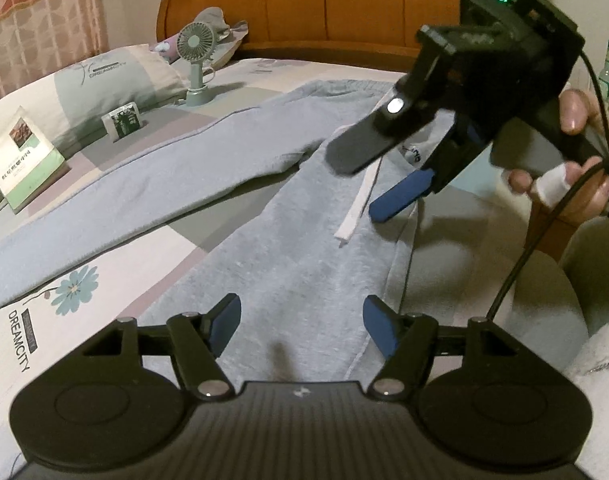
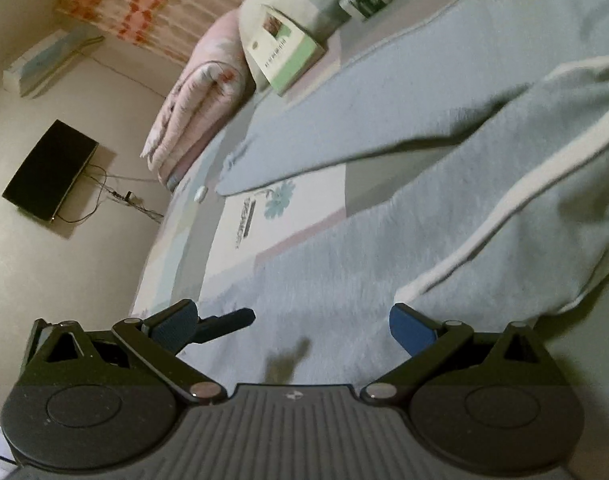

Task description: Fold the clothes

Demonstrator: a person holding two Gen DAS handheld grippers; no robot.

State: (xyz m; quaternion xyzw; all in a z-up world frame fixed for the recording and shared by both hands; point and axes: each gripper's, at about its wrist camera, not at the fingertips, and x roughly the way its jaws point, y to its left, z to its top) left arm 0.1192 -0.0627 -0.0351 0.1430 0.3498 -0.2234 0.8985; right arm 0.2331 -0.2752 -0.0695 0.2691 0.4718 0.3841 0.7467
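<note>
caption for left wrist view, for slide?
Both open grippers, left and right, hover over grey sweatpants spread on a bed.

From the left wrist we look low along the sweatpants toward the headboard; the right wrist view tilts, sharing them.

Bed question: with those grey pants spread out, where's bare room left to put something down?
Bare sheet shows in the wedge between the two legs of the sweatpants, around the flower print. By the pillow it's crowded: book, small box, fan.
</note>
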